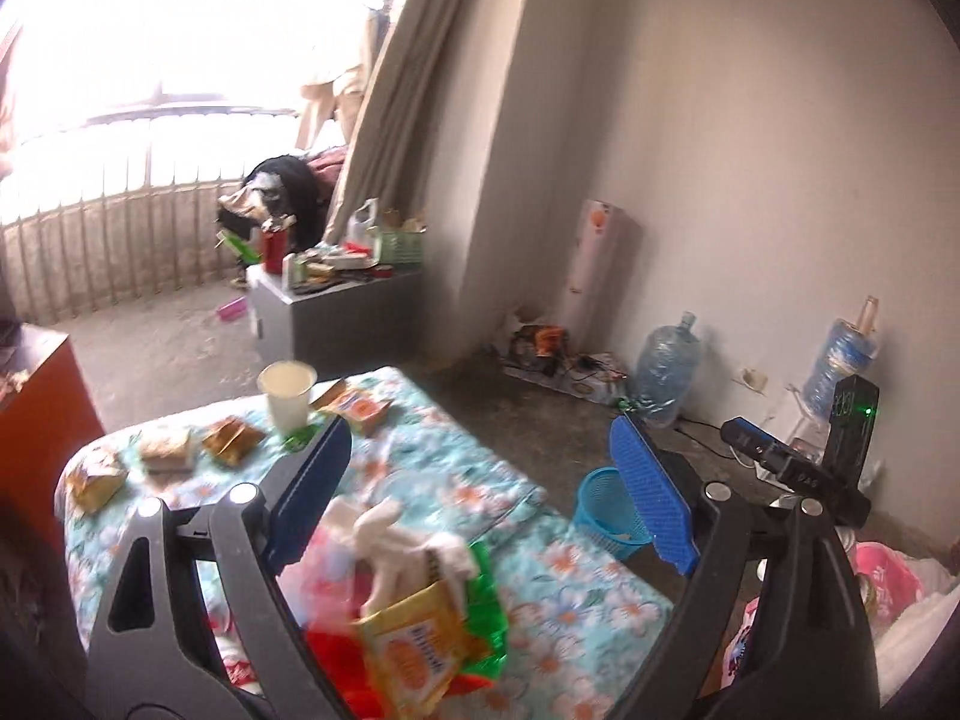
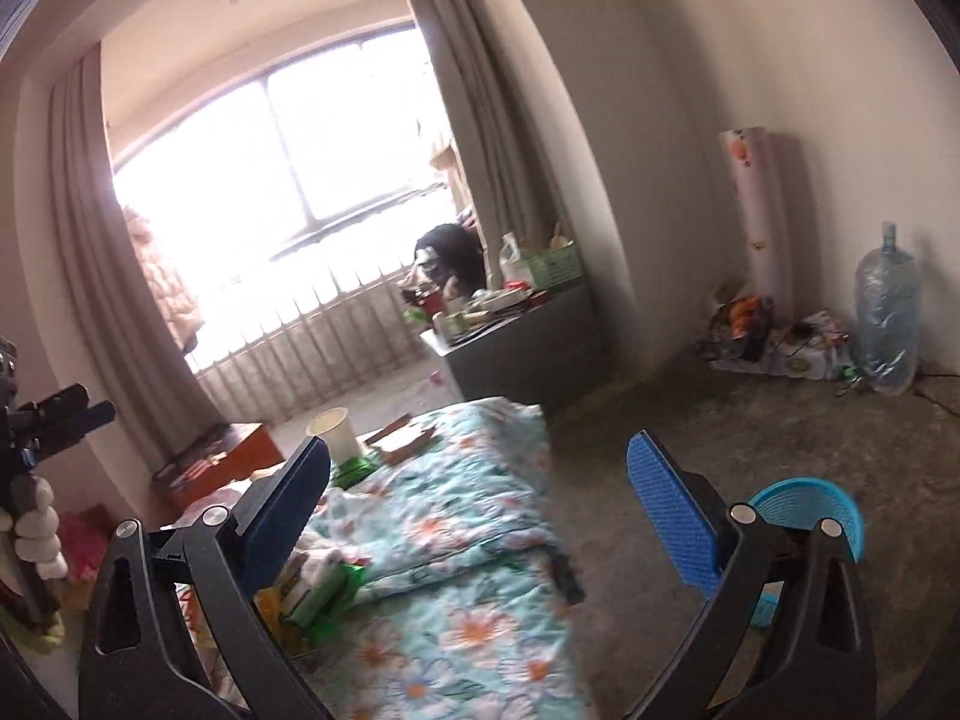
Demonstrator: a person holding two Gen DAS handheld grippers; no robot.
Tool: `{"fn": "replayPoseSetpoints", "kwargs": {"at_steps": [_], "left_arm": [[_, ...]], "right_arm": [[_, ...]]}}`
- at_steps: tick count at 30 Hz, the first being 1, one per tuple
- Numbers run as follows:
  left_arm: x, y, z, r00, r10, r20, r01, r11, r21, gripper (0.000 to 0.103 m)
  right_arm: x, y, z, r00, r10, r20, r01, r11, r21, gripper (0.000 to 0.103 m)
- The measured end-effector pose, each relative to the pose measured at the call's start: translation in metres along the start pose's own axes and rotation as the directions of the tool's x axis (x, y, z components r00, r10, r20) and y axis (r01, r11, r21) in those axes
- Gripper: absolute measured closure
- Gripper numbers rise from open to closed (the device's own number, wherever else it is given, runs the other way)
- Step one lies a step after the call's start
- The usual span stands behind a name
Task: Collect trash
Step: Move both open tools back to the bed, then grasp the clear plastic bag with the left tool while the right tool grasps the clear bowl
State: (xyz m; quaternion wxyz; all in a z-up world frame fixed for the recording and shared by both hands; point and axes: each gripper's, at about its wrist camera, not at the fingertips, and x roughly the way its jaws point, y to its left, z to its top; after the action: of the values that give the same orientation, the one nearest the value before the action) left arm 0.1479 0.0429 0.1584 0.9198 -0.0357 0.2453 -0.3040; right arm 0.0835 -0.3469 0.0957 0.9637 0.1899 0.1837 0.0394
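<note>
Room: plain pale walls point(image 2: 780, 60); bare grey concrete floor point(image 2: 690, 420). Large arched window point(image 2: 270, 168), strongly overexposed, railing point(image 2: 312, 330) along its base. Grey-beige curtains point(image 2: 480, 120) at both sides. Bed with floral cover point(image 2: 468, 480). Grey cabinet point(image 1: 336, 312) below the window, top cluttered. Orange-brown cabinet point(image 1: 36, 408) at left. Two large water bottles point(image 1: 666, 372) against the wall; tall pale cylinder point(image 2: 762, 210) in the corner.

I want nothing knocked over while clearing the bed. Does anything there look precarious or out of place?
Yes. A paper cup stands upright on the soft floral bedspread, with snack wrappers scattered beside it. A loose heap of wrappers and tissue lies nearer the left tool.
</note>
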Motion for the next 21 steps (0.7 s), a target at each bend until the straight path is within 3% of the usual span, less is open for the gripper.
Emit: {"fn": "replayPoseSetpoints", "kwargs": {"at_steps": [6, 11, 16, 18, 21], "left_arm": [[-0.015, 0.055, -0.026, 1.000, 0.024, -0.014, -0.025, 0.990, -0.135, 0.019], [-0.005, 0.069, -0.043, 0.999, -0.001, -0.043, -0.007, 0.982, -0.189, 0.021], [0.022, 0.047, -0.056, 0.994, 0.037, -0.101, -0.045, 0.996, -0.073, 0.031], [0.034, 0.036, -0.061, 0.988, 0.094, -0.125, -0.095, 0.995, -0.002, 0.034], [0.044, 0.021, -0.066, 0.971, 0.211, -0.108, -0.199, 0.973, 0.115, 0.036]], "right_arm": [[0.030, 0.022, -0.017, 0.990, 0.077, -0.120, -0.075, 0.997, 0.017, 0.006], [0.055, 0.024, -0.018, 0.981, 0.076, -0.180, -0.075, 0.997, 0.014, 0.009], [0.077, 0.028, -0.022, 0.970, 0.081, -0.230, -0.078, 0.997, 0.022, 0.016], [0.088, 0.030, -0.024, 0.965, 0.084, -0.250, -0.081, 0.996, 0.025, 0.019], [0.101, 0.034, -0.027, 0.958, 0.095, -0.270, -0.092, 0.995, 0.023, 0.022]]}}
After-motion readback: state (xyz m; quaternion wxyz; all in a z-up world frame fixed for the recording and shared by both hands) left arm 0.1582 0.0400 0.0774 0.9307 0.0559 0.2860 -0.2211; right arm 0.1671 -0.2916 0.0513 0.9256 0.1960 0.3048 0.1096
